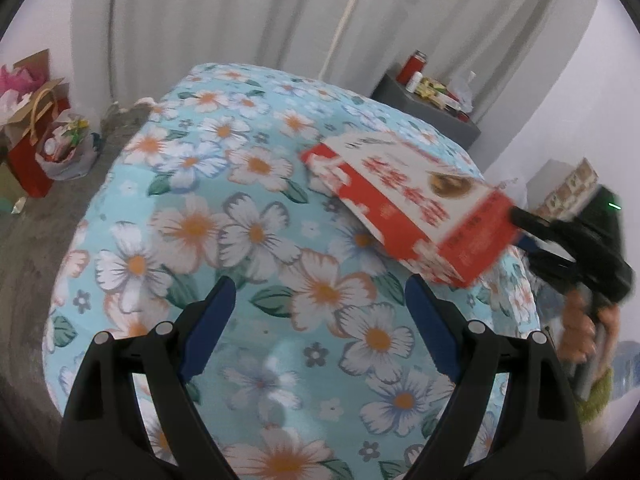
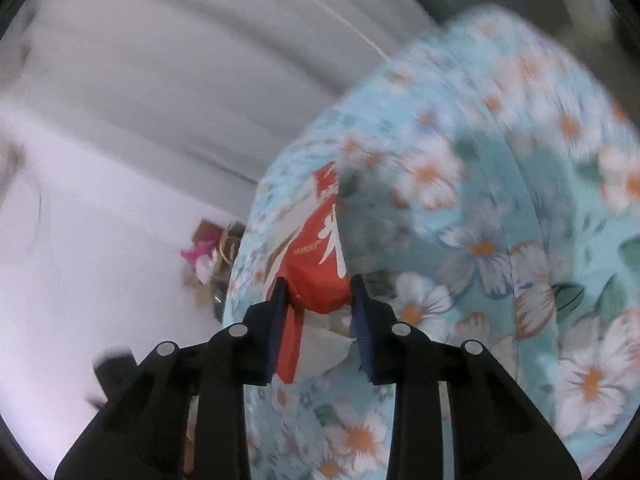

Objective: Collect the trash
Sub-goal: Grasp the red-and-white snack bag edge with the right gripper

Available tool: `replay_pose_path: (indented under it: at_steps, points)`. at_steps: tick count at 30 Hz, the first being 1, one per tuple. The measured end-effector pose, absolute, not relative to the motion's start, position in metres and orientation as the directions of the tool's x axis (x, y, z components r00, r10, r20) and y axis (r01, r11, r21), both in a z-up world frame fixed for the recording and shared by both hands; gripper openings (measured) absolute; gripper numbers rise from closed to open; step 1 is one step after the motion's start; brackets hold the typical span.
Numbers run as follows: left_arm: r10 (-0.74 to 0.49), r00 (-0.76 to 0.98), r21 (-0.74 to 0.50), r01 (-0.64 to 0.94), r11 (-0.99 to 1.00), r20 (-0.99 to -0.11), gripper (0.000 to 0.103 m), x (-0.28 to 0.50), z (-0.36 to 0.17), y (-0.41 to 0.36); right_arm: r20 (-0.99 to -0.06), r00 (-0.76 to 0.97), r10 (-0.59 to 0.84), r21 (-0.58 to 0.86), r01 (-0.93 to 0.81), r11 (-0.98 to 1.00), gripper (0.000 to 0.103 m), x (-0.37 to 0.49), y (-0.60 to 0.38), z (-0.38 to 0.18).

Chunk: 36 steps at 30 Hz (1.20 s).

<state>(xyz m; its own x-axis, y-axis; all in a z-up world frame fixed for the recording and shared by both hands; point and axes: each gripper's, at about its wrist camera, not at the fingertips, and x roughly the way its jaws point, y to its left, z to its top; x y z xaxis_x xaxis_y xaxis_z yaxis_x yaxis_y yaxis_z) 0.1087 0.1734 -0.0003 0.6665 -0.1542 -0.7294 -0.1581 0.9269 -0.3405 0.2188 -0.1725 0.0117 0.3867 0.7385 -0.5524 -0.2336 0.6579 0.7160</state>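
Clearly the red carton hangs tilted over the floral quilt, pinched at one crumpled end by the right gripper; it may twist free. The left gripper gapes wide, holding nothing.

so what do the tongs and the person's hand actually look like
Both tongs, left and right, have matte black plastic arms with round silver rivets and flat dark blue pads on the inner faces. In the left wrist view the right unit shows a black body with a small green light. The bare hand gripping it meets a fuzzy olive-green cuff. No cables show.
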Motion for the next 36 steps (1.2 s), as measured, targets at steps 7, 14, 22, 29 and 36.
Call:
replay_pose_path:
  at_steps: [7,14,22,29,36]
  points:
    - [-0.105,0.691,-0.346,-0.219,0.912,-0.715,0.082,0.101,0.006,0.195,-0.631,0.415,0.656,0.298,-0.650,0.699,0.031,0.109,-0.126,0.083]
    - [-0.058,0.695,-0.367,-0.305,0.878,-0.717,0.082,0.089,0.005,0.225,-0.672,0.243,0.699,0.339,-0.738,0.583,0.035,0.056,-0.093,0.064]
    - [-0.045,0.685,-0.380,-0.346,0.858,-0.727,0.082,0.076,-0.005,0.244,-0.622,0.224,0.750,0.443,-0.689,0.573,0.041,0.053,-0.094,0.060]
    - [-0.087,0.679,-0.411,-0.332,0.849,-0.729,0.082,0.077,-0.016,0.239,-0.606,0.277,0.746,0.561,-0.516,0.648,0.022,0.082,-0.116,0.041]
    - [-0.154,0.681,-0.409,-0.230,0.883,-0.716,0.082,0.088,-0.014,0.204,-0.604,0.327,0.727,0.693,-0.234,0.682,0.039,0.089,-0.183,0.006]
